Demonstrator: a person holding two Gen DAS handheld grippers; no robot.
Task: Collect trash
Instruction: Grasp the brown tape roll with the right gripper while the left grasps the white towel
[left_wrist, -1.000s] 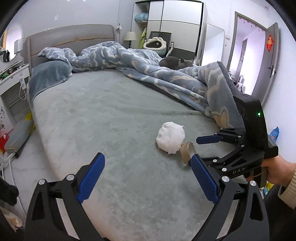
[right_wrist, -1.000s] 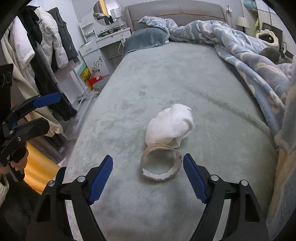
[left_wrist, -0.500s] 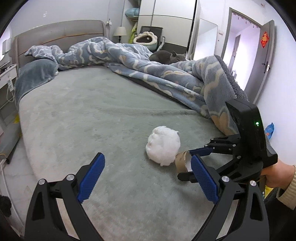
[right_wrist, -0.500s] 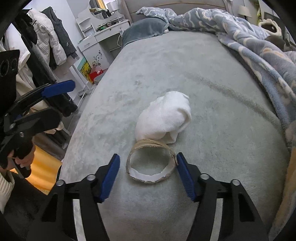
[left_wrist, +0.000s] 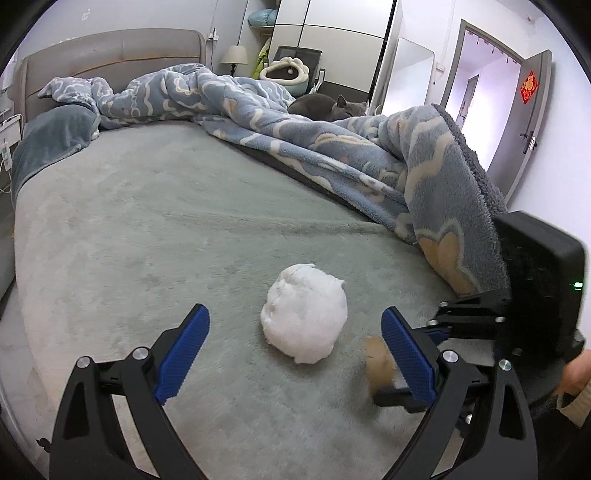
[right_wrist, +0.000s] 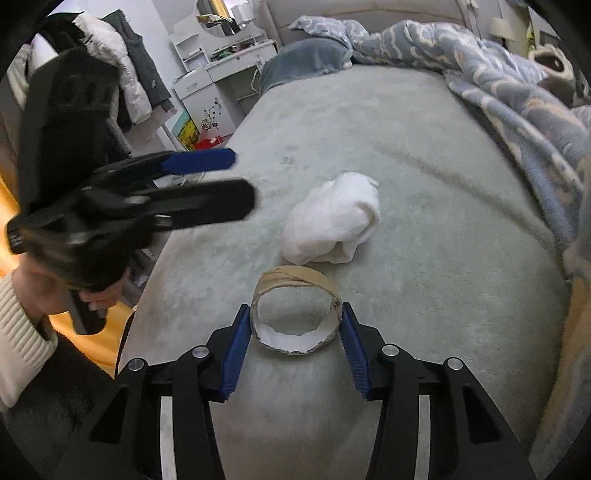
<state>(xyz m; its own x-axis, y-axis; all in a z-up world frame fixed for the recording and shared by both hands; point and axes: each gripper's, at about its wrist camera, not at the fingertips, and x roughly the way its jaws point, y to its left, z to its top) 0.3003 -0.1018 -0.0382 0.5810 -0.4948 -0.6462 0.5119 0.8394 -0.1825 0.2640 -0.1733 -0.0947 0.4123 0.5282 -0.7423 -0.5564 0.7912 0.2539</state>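
2 pieces of trash lie on the grey-green plush bed cover (right_wrist: 424, 122), neither lifted yet. The right gripper (right_wrist: 295, 325) is closing its jaws on the squat brown cardboard tape ring (right_wrist: 295, 314); both blue pads appear to touch the ring's sides, so that pickup is nearly secured. Just beyond the ring sits the crumpled white tissue wad (left_wrist: 304, 312). The left gripper (left_wrist: 295, 345) hovers with its jaws wide, the wad lying ahead between them, ungrasped. No bin is visible, so lifting and disposal of both remain.
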